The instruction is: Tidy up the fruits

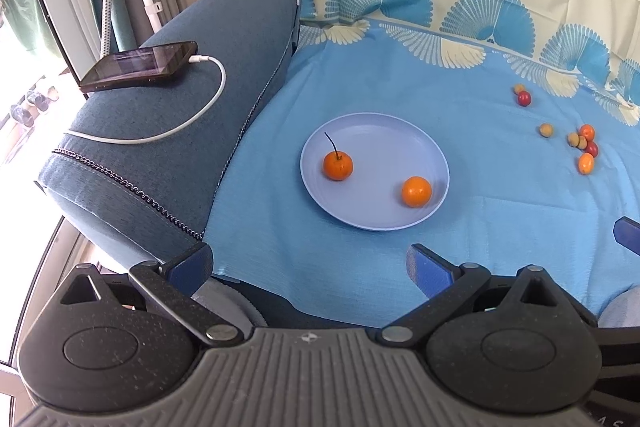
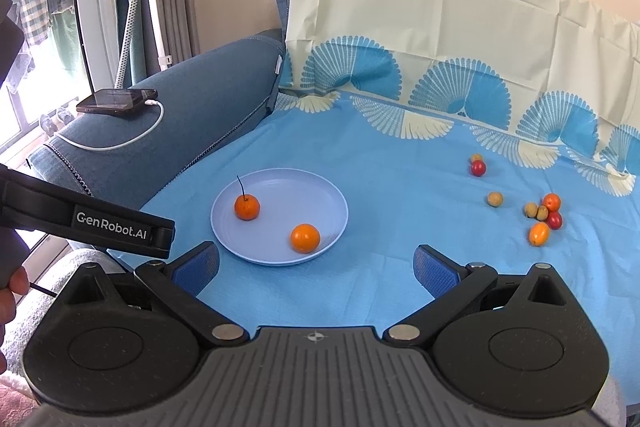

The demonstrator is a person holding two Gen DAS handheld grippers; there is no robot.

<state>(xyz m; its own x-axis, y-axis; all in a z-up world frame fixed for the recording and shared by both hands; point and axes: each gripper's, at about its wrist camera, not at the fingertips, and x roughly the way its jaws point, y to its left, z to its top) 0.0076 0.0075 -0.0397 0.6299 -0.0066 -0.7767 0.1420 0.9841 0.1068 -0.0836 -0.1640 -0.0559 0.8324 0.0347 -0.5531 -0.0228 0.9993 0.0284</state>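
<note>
A pale blue plate (image 1: 384,143) (image 2: 296,195) lies on the blue cloth and holds two oranges: one with a dark stem (image 1: 338,165) (image 2: 247,207) and one without (image 1: 416,191) (image 2: 305,237). Several small fruits lie loose to the right: a red one (image 1: 524,99) (image 2: 478,168), a tan one (image 1: 546,130) (image 2: 495,199), and a cluster of orange, red and tan ones (image 1: 585,145) (image 2: 543,215). My left gripper (image 1: 310,265) is open, near the cloth's front edge. My right gripper (image 2: 316,267) is open too, just in front of the plate. Both hold nothing.
A blue sofa armrest (image 1: 192,115) (image 2: 192,107) carries a phone (image 1: 140,66) (image 2: 118,99) on a white charging cable. The patterned cloth runs up the backrest (image 2: 440,39). The other gripper's body (image 2: 88,223) and a hand (image 2: 12,291) show at left in the right wrist view.
</note>
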